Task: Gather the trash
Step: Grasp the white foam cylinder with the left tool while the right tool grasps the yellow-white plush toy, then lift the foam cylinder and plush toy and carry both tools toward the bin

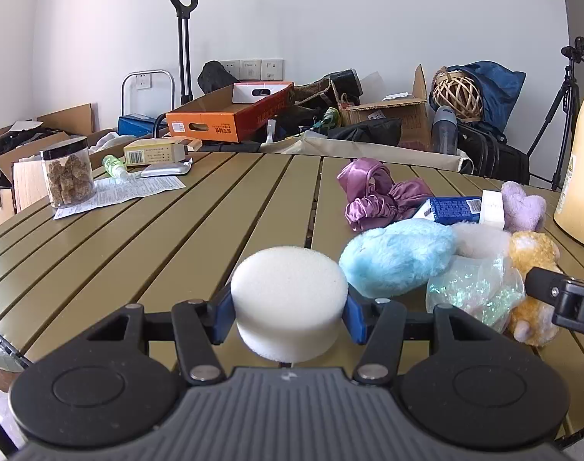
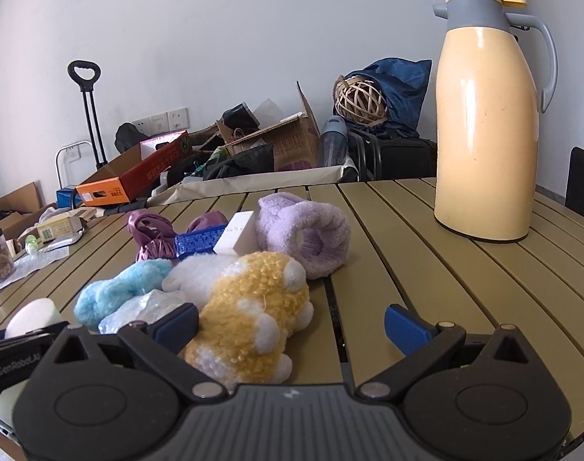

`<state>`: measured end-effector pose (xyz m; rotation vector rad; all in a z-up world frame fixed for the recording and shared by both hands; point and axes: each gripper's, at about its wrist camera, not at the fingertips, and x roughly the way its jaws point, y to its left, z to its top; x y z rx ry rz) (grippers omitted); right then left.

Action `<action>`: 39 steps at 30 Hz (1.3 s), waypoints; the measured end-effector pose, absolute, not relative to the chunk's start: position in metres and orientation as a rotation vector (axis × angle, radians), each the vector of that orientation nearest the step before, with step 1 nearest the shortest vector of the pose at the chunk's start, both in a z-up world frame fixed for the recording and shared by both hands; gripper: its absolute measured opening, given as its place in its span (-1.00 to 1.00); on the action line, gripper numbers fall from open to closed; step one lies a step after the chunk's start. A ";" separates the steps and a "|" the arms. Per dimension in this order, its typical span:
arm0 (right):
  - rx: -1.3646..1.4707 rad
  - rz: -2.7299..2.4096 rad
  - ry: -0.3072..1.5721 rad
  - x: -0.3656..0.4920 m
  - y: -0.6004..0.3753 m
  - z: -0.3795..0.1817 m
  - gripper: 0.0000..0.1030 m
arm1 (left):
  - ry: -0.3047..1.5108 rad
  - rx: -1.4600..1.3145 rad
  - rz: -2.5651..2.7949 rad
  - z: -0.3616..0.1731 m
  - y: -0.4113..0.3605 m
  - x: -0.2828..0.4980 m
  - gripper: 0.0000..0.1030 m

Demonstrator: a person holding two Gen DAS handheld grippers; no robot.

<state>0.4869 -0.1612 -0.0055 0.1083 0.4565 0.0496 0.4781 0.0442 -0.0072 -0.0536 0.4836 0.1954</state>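
Observation:
My left gripper (image 1: 288,313) is shut on a round white foam sponge (image 1: 289,296), held just above the slatted olive table (image 1: 176,238); the sponge also shows in the right wrist view (image 2: 32,317). My right gripper (image 2: 292,326) is open, with a yellow-and-white plush toy (image 2: 249,319) lying between its fingers, nearer the left one. A crumpled iridescent plastic bag (image 1: 472,292) lies beside the toy, left of the right gripper (image 2: 142,309). A blue plush (image 1: 395,261), a blue packet (image 2: 199,242) and a white box (image 2: 236,238) lie in the same pile.
A purple plush (image 2: 307,230) and purple satin cloth (image 1: 376,192) lie behind the pile. A tall cream thermos (image 2: 488,123) stands at the right. At far left are a jar of snacks (image 1: 67,176), a paper leaflet (image 1: 123,192) and a small carton (image 1: 153,153). Boxes and bags crowd the floor beyond.

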 end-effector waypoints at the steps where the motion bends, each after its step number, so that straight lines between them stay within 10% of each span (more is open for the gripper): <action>1: 0.099 0.039 0.455 0.488 -0.159 -0.006 1.00 | 0.482 -0.052 0.195 -0.007 0.044 0.477 0.10; 13: 0.021 -0.024 0.484 0.501 -0.137 -0.014 0.92 | 0.469 -0.035 0.198 -0.006 0.049 0.469 0.11; 26: 0.008 0.054 0.491 0.504 -0.124 -0.023 0.02 | 0.457 -0.031 0.197 -0.003 0.052 0.465 0.11; 39: 0.113 0.090 0.447 0.496 -0.144 -0.019 -0.06 | 0.445 -0.033 0.188 -0.001 0.049 0.463 0.10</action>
